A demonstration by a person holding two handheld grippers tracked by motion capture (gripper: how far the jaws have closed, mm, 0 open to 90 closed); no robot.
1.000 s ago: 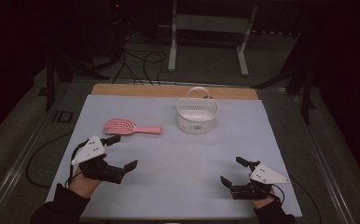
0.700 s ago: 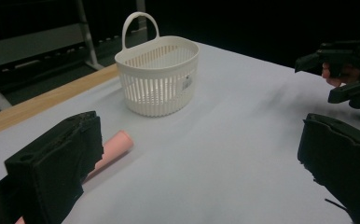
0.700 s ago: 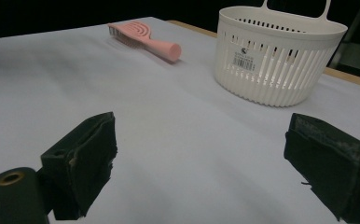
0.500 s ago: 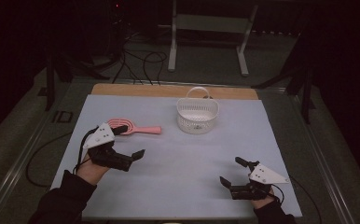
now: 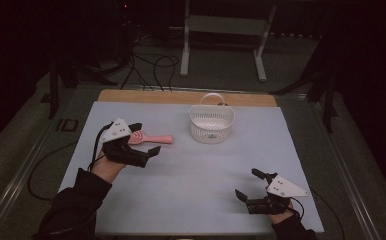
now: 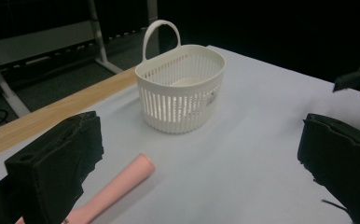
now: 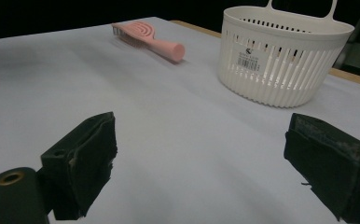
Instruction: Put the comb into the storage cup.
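Reaching for the pink hairbrush [image 5: 151,138] on the tabletop [image 5: 201,175], your left gripper [image 5: 145,141] hangs spread over its handle; lower, then close; right gripper [image 5: 247,186] rests agape.

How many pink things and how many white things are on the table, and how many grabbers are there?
Pink hairbrush: 1
White basket: 1
Black grabbers: 2, the left gripper and the right gripper
Total: 4
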